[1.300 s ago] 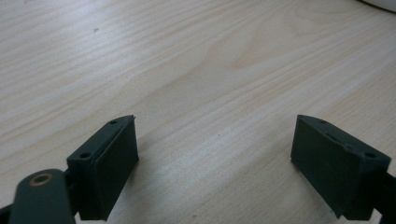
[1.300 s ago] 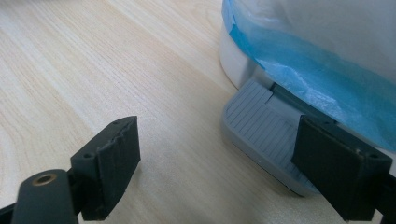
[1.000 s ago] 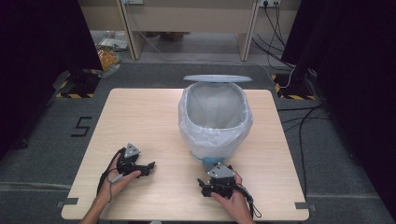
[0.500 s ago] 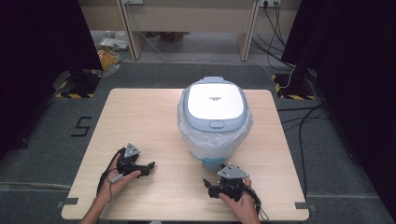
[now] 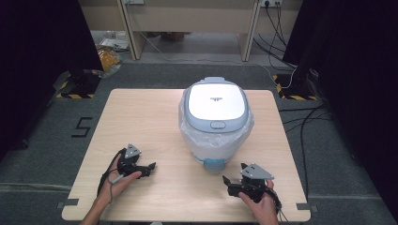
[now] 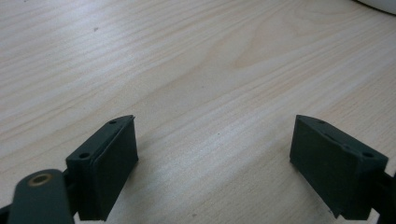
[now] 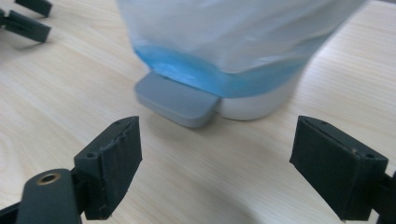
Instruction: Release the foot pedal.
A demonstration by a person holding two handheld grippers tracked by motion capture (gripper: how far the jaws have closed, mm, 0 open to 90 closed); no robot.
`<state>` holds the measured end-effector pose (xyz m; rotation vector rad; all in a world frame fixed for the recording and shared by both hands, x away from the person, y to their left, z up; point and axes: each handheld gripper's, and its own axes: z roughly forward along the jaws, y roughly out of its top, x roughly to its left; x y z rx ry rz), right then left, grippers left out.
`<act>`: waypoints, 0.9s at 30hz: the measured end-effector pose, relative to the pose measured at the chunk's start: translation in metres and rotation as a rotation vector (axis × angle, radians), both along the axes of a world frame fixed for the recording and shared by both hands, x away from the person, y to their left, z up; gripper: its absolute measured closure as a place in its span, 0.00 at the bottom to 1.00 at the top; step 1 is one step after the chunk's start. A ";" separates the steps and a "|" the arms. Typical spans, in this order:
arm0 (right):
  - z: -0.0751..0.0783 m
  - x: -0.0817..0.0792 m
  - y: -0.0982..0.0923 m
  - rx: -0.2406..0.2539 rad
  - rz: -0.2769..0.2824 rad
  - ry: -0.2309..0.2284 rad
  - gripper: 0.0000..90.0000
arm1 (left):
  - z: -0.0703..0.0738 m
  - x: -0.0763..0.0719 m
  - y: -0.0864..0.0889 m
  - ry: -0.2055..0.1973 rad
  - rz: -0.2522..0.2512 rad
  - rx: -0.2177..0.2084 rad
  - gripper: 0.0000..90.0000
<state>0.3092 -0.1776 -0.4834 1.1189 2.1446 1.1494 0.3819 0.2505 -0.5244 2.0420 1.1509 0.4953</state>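
Observation:
A white pedal bin (image 5: 215, 136) lined with a clear plastic bag stands at the middle of the wooden table (image 5: 141, 117), its grey-rimmed lid (image 5: 216, 99) down. Its grey pedal (image 5: 215, 164) faces the near edge. In the right gripper view the pedal (image 7: 177, 100) lies just ahead, apart from the jaws. My right gripper (image 5: 227, 183) (image 7: 215, 158) rests open near the front edge, to the right of the pedal, with nothing between its jaws. My left gripper (image 5: 151, 167) (image 6: 215, 154) sits open on bare wood at the front left.
The bag (image 7: 233, 32) hangs loosely over the bin's blue base. The left gripper's jaws (image 7: 28, 18) show far off in the right gripper view. Grey floor surrounds the table, with cables (image 5: 300, 122) at the right.
The bin's lid, raised one second ago, has dropped shut. My right gripper has drawn back from the pedal toward the right and the near edge. The left gripper has stayed put.

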 end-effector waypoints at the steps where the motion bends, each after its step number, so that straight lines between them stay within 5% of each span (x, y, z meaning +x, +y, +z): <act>1: 0.001 0.000 -0.004 -0.001 -0.007 -0.006 0.18 | 0.000 0.000 0.000 0.000 0.000 0.000 0.16; 12: 0.004 -0.004 -0.040 -0.019 -0.104 -0.002 0.18 | 0.000 0.000 0.000 0.000 0.000 0.000 0.16; 27: -0.024 -0.016 -0.059 -0.072 -0.138 0.087 0.18 | 0.000 0.000 0.000 0.000 0.000 0.000 0.16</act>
